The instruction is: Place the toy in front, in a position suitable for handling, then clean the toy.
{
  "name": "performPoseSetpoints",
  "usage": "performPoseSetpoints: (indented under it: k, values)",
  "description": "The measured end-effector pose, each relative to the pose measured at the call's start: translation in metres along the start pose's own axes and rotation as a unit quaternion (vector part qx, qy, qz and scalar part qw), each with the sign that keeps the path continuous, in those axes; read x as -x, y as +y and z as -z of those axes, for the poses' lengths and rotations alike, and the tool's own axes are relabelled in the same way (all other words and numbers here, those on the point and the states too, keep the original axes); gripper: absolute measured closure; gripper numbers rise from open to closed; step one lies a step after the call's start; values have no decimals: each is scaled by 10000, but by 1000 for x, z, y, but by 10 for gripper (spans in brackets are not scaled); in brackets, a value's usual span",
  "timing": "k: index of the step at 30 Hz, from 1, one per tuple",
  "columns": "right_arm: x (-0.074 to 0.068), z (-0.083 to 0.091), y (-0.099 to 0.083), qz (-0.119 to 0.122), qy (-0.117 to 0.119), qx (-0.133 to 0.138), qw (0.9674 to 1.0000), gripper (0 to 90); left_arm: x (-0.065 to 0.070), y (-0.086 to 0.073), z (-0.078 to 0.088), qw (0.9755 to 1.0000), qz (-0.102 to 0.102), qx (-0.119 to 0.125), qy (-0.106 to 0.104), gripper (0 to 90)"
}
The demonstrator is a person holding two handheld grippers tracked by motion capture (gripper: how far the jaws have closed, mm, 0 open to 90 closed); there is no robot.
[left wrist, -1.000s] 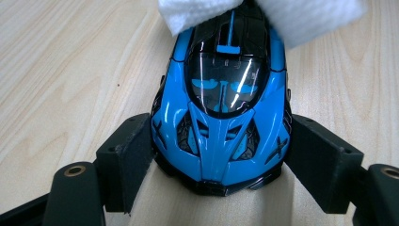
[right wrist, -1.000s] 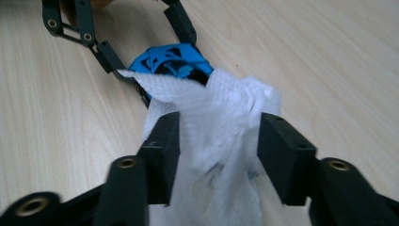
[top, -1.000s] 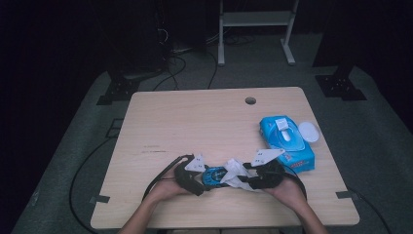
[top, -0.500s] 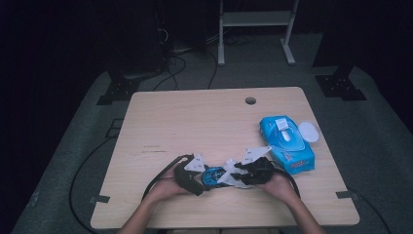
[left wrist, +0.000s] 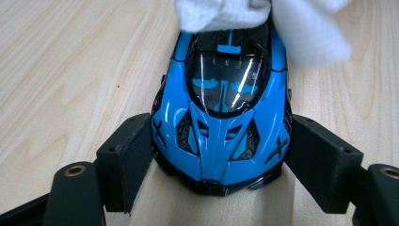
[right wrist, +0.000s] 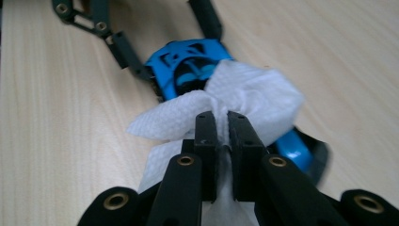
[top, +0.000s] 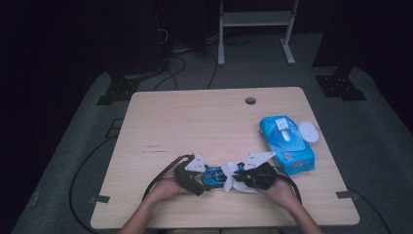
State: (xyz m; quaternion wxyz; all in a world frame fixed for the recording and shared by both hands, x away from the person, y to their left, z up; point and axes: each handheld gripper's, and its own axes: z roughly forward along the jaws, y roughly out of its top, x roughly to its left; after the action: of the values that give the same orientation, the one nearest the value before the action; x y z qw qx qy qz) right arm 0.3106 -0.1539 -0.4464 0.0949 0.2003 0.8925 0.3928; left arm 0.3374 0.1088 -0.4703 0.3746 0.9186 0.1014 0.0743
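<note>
Sitting between left tongs point(left wrist: 219, 160), toy car point(left wrist: 226, 108)

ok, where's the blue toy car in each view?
High view: small blue toy car, near table edge, between both grippers.
Left gripper view: centre, nose between the black jaws.
Right gripper view: upper middle, behind the wipe.
Shared landmark: white crumpled wipe lying on the car.

Blue toy car point(left wrist: 221, 113) (glossy) on table, white wipe point(right wrist: 244, 106) seemingly draped atop.

No legible text on anything.
</note>
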Motion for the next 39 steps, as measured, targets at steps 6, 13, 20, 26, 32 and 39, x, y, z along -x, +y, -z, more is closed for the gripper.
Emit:
performPoseSetpoints:
  k: [6,13,20,26,32,39]
  values:
    - [2,4,-3,38,-76,-104,9999,831,0,-1,1,10000,-29,-9,5,255]
    - [-5,-2,2,81,14,-58,9999,830,-1,-1,1,10000,-48,-13,-10,255]
    - [3,5,-6,-60,-163,-63,9998,832,0,-1,2,10000,-57,11,5,258]
    - [2,4,-8,-95,-184,-26,9998,832,0,-1,2,10000,-73,9,7,258]
    - [3,4,-9,-137,-180,2,9997,832,0,-1,2,9999,-113,-8,19,258]
    - [-9,-5,4,35,-68,-21,10000,832,0,1,1,9999,-127,-17,26,258]
